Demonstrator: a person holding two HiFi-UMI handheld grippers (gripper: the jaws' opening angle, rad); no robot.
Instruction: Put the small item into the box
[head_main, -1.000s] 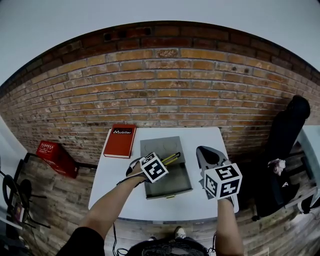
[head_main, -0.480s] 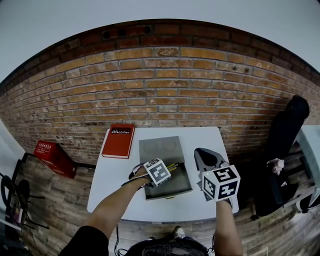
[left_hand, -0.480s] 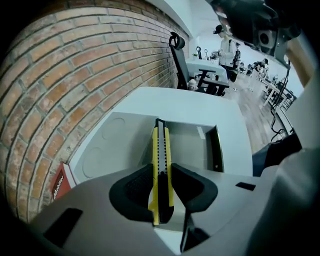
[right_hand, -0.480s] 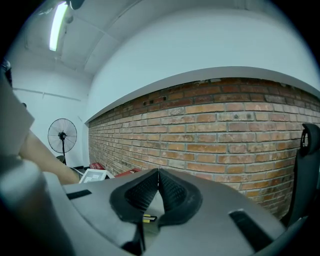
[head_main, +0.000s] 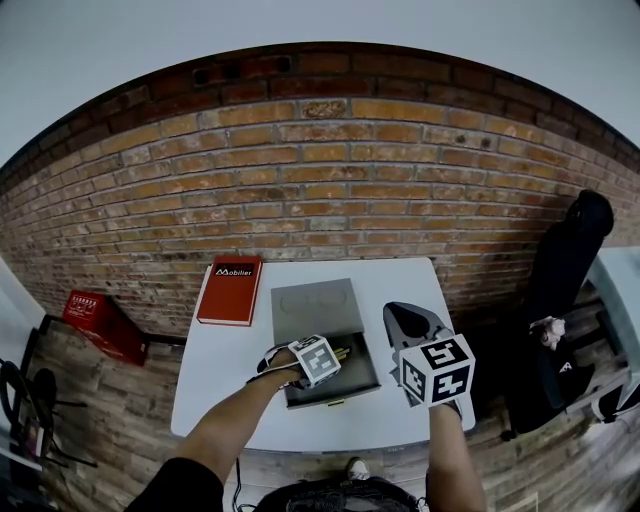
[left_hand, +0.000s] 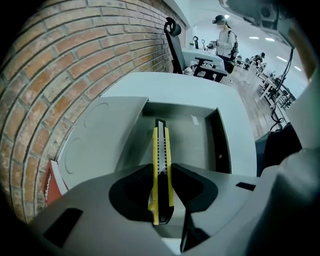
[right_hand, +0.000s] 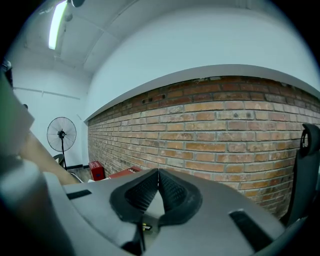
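Note:
A yellow and black utility knife (left_hand: 160, 145) sits edge-up between the pads of my left gripper (left_hand: 161, 168), which is shut on it. The knife points out over the open compartment of the grey box (left_hand: 223, 145). In the head view the left gripper (head_main: 336, 355) hovers over the near, open part of the grey box (head_main: 312, 300), and the knife (head_main: 343, 352) pokes out to the right. My right gripper (head_main: 405, 320) is raised to the right of the box. In its own view the right gripper (right_hand: 158, 176) is shut with nothing in it.
A red book (head_main: 230, 290) lies on the white table (head_main: 225, 390) left of the box. A red crate (head_main: 97, 312) stands on the floor at the left, a black chair (head_main: 575, 250) at the right. A brick wall rises behind the table.
My left gripper has drawn back toward me and lower with the knife, from the box's middle to over its near open part. The right gripper has barely moved.

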